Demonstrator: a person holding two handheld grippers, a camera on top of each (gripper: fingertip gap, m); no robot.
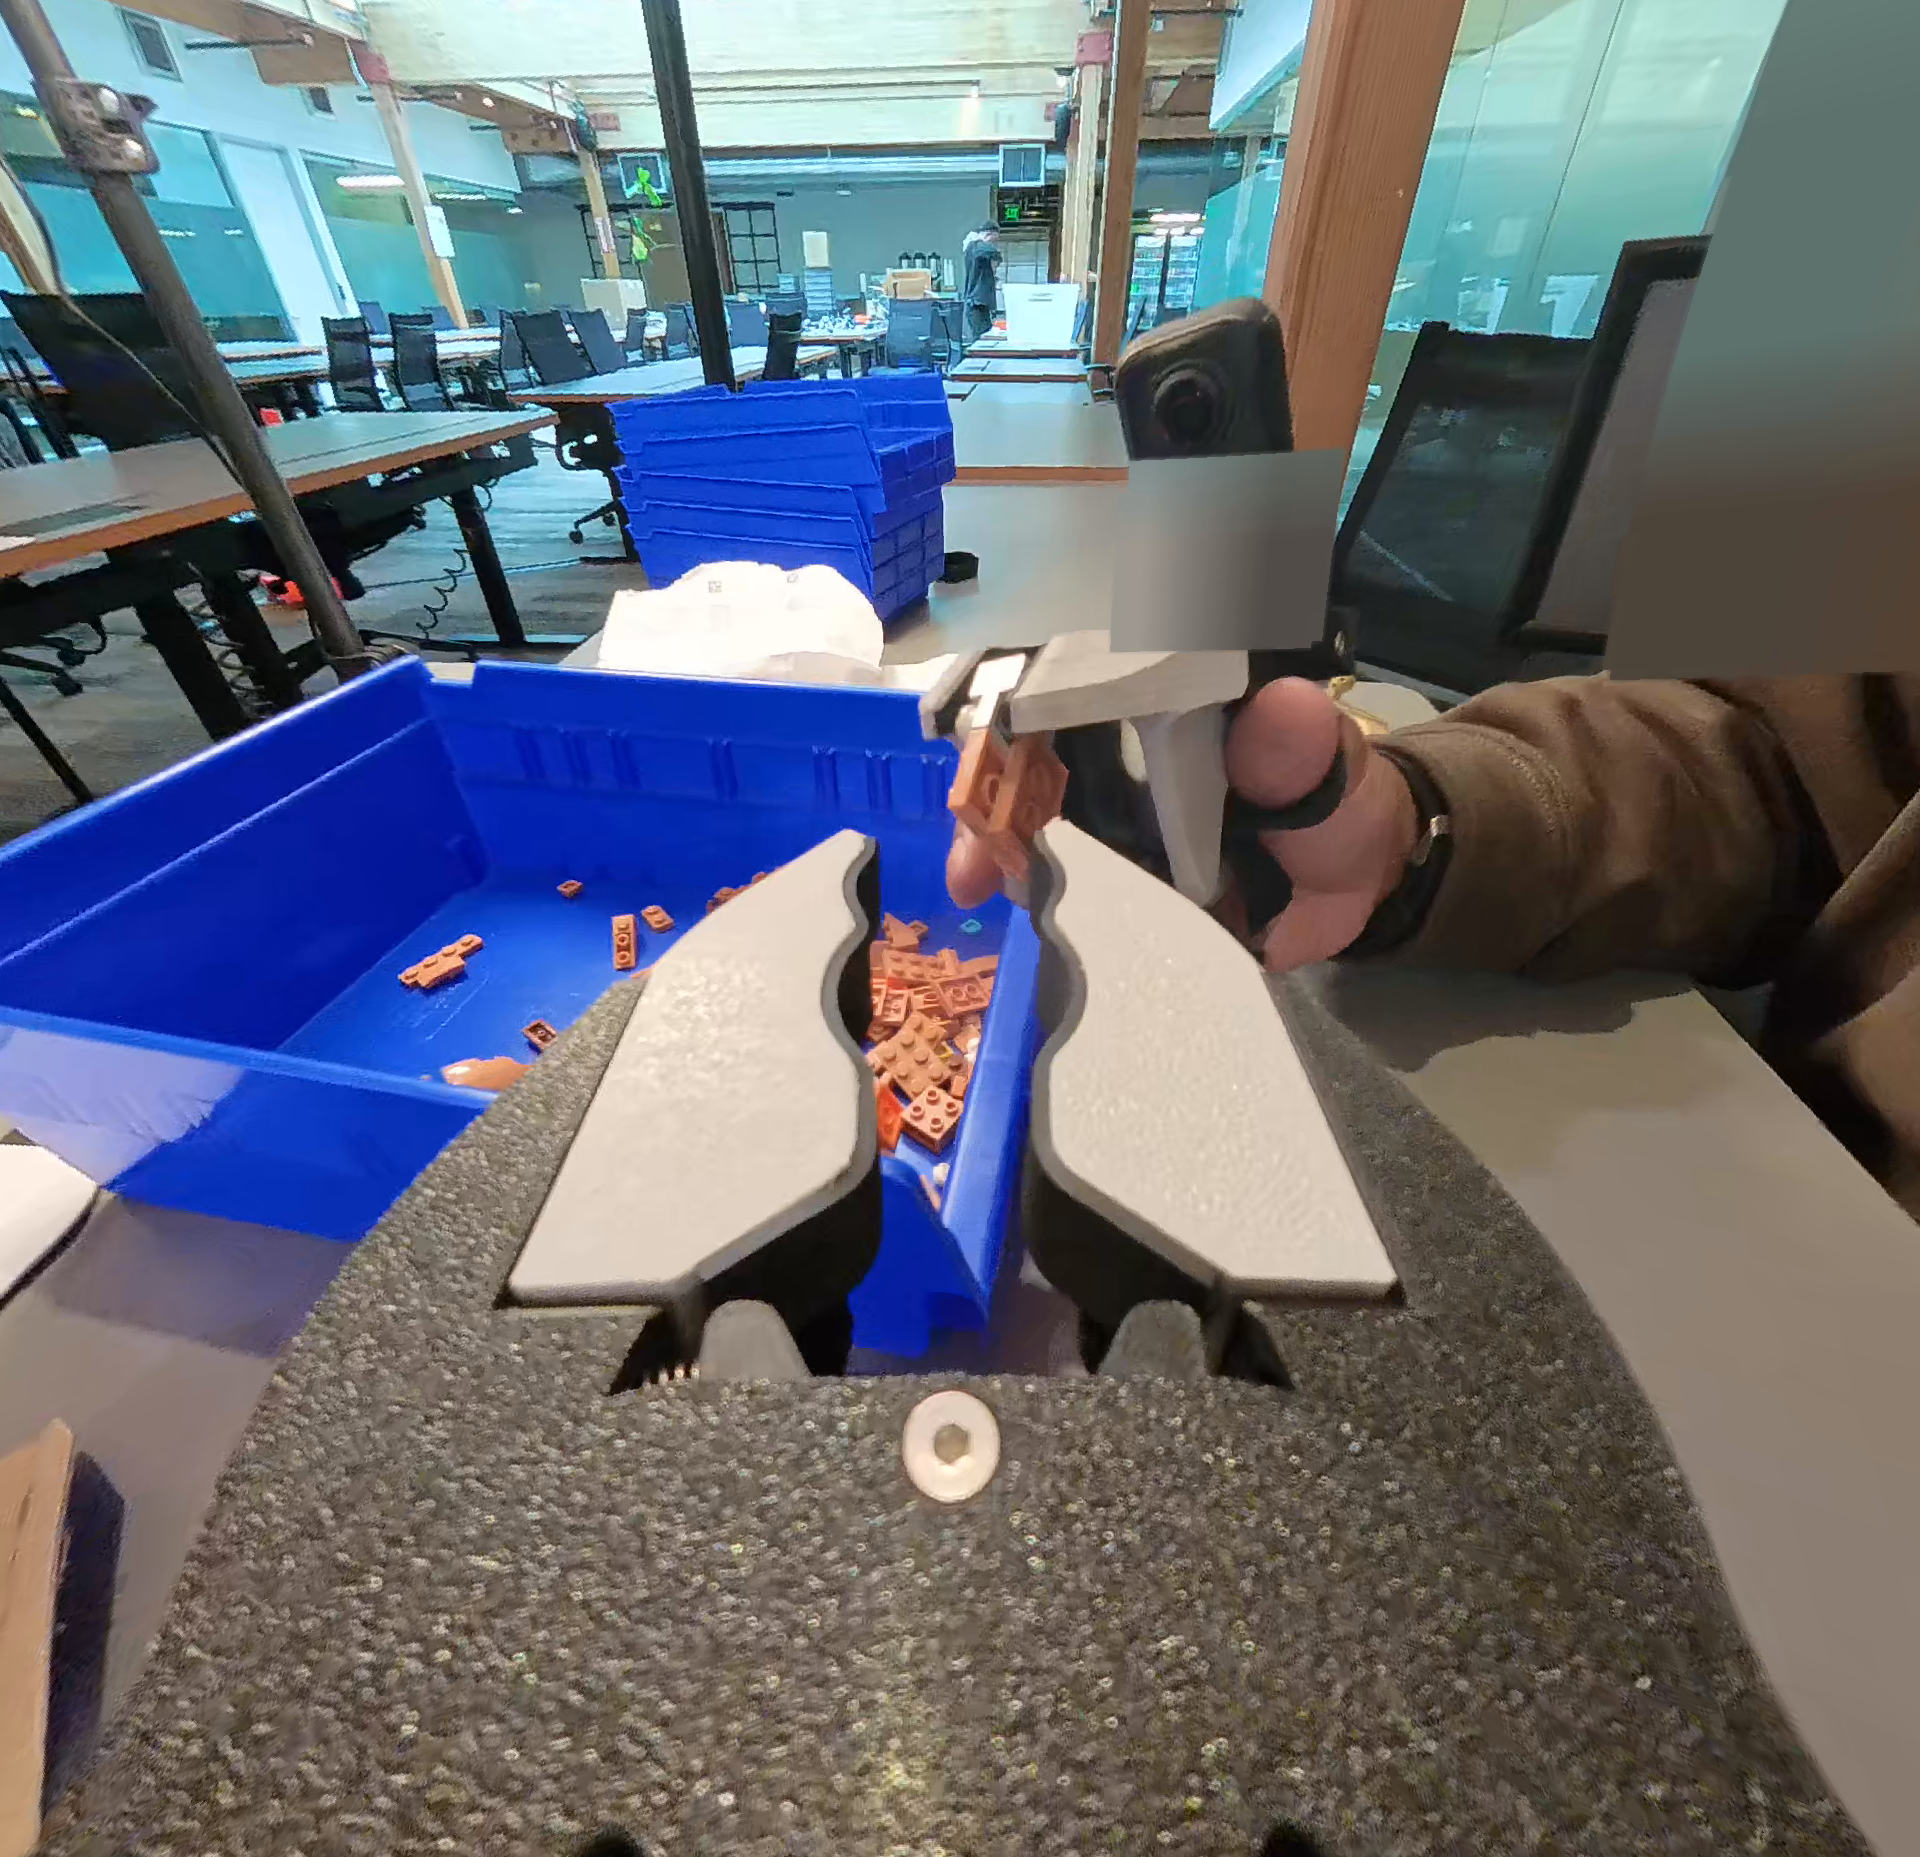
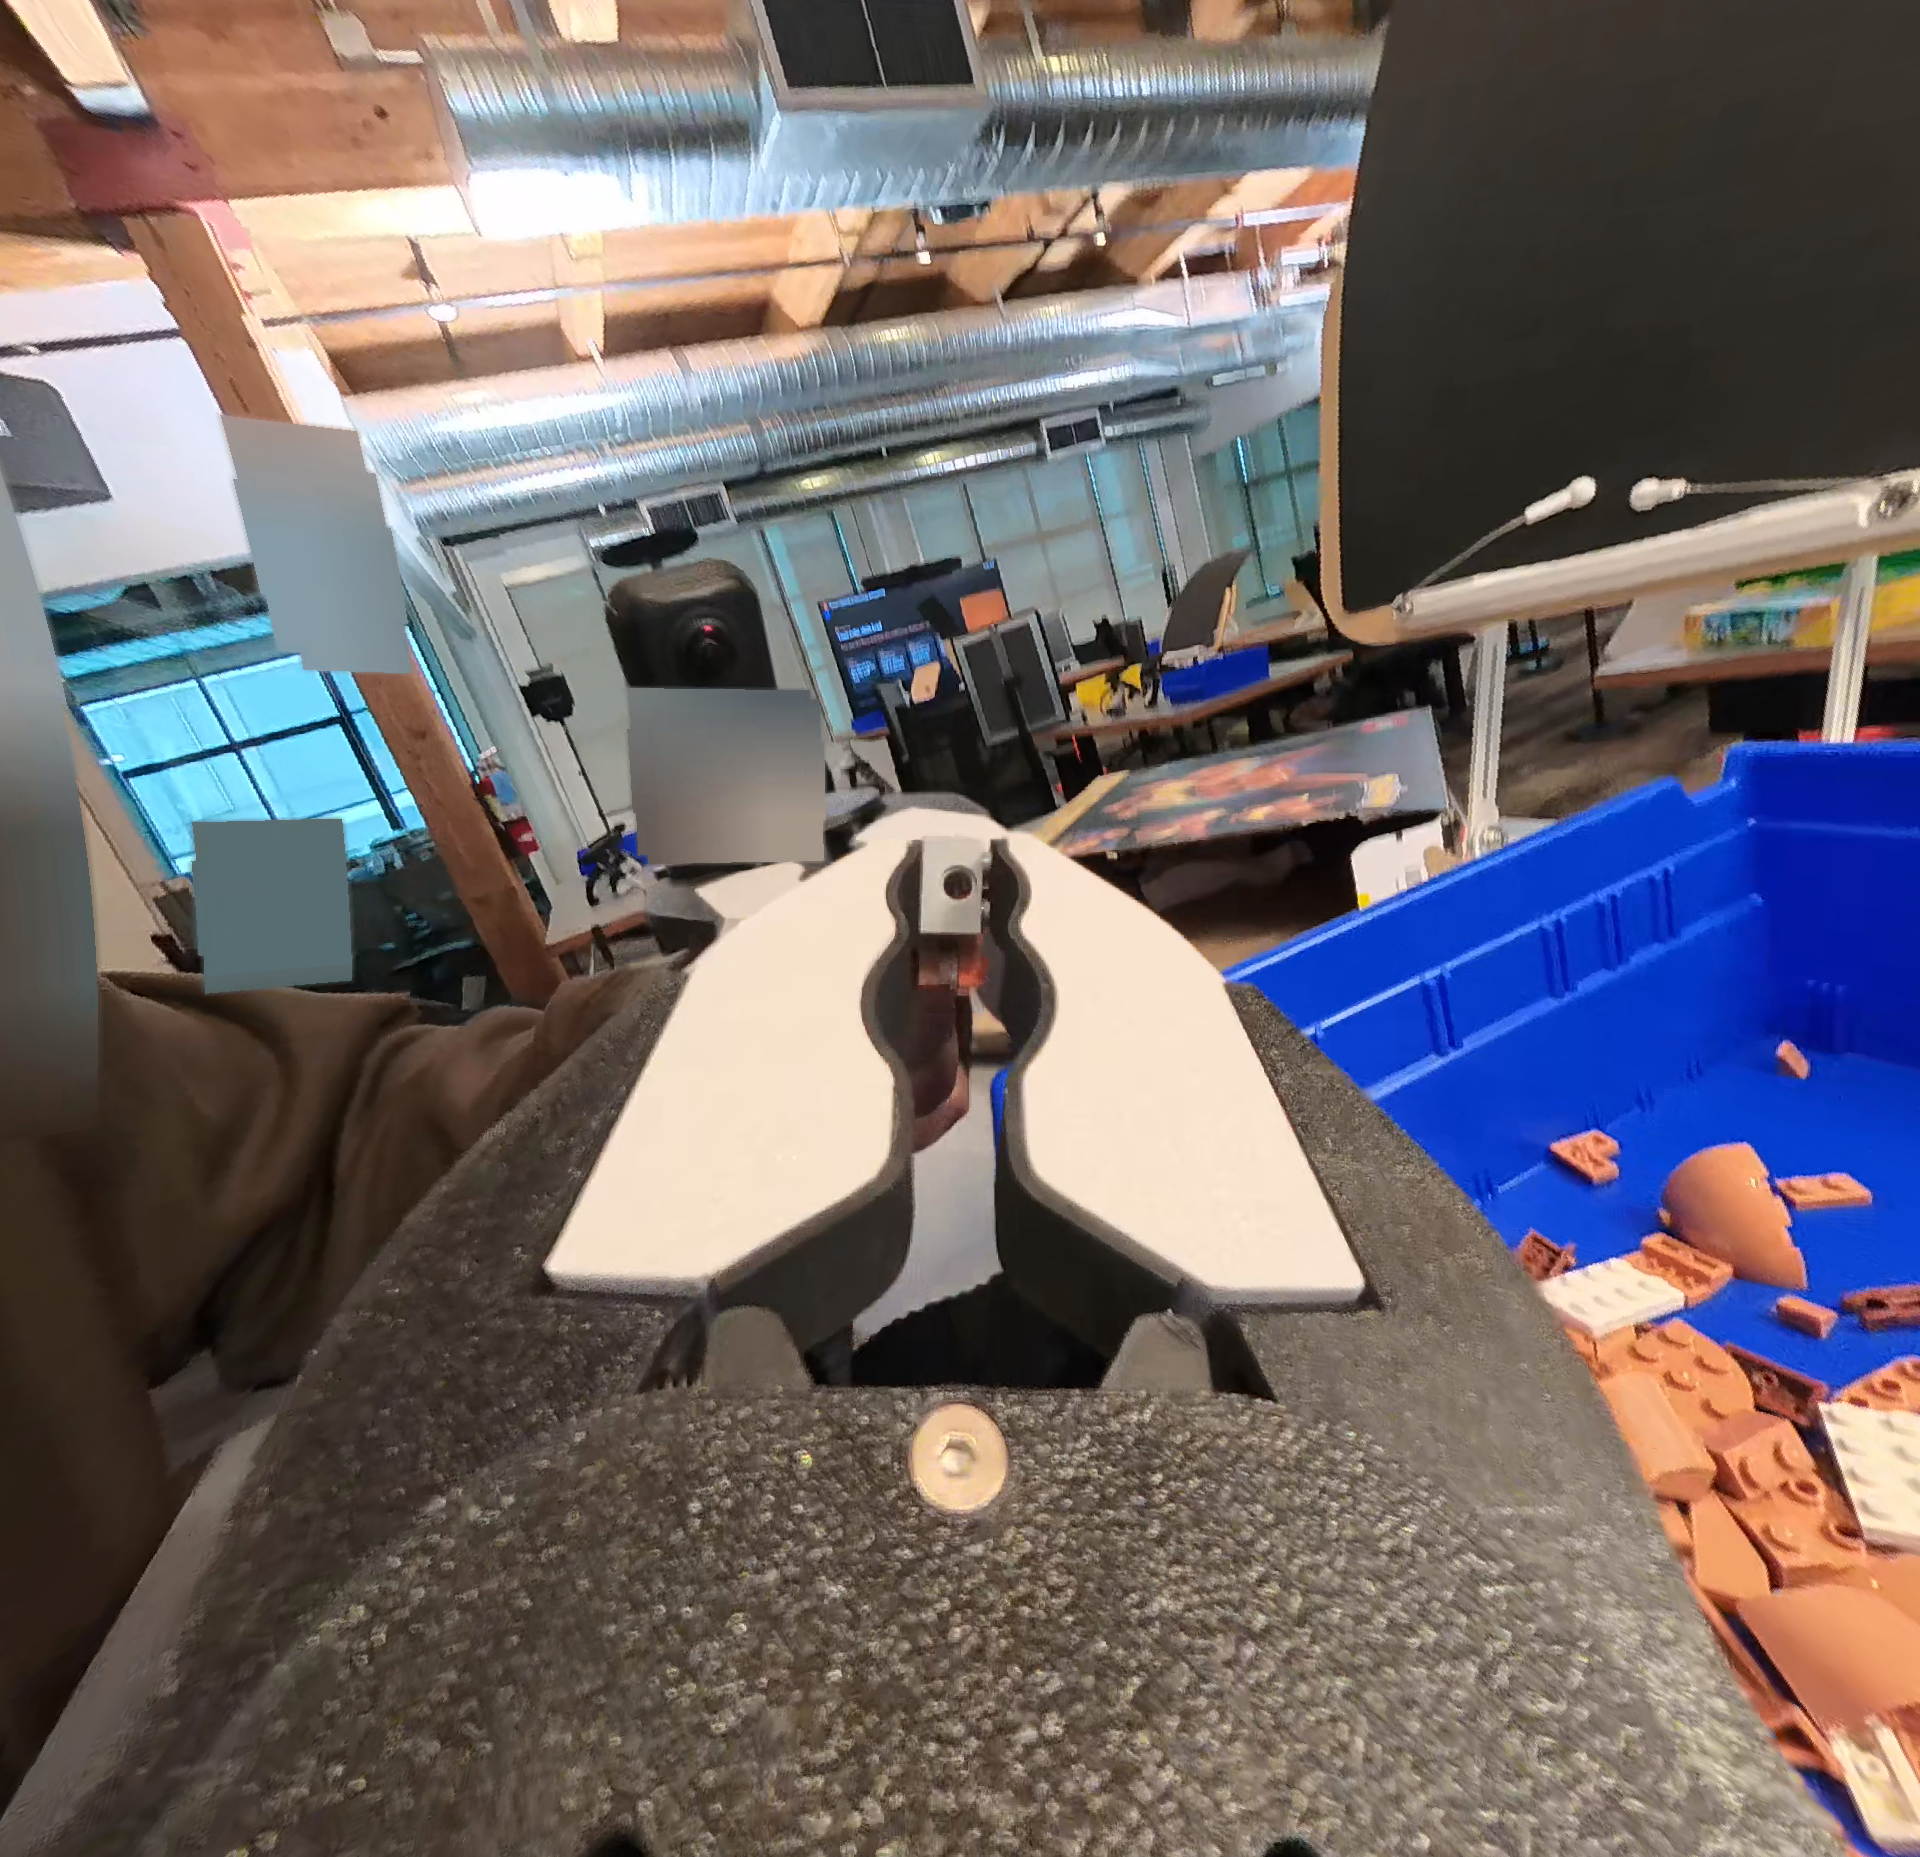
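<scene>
**Two grippers at a blue bin of brown bricks**

Nearest in the left wrist view, the left gripper (image 1: 956,862) stands with its two grey fingers (image 1: 727,1059) parted by a narrow gap and nothing between them. It hangs over the near right corner of a blue bin (image 1: 239,934) set on a grey table (image 1: 1621,1184). Through the gap shows a heap of brown bricks (image 1: 925,1028) piled against the bin's right wall; too many to count. Out on the bin floor lie about seven stray brown pieces, well apart from the heap.

Just beyond the left fingertips, the right gripper (image 2: 954,903) is held in one hand (image 1: 1309,820) in a brown sleeve (image 1: 1621,820). Its jaws are closed on a small grey block (image 2: 948,888) at the tips, with a cluster of brown bricks (image 1: 1008,794) hanging from it above the bin's right rim. How block and cluster are joined cannot be told.

In the right wrist view, the bin holds one brown cone-shaped piece (image 2: 1735,1220) and at least three white plates (image 2: 1605,1293) among the brown ones.

Farther off stands one stack of blue bins (image 1: 790,477), with a crumpled white bag (image 1: 748,612) before it. Beyond are rows of desks and black chairs, and one person far back.
</scene>
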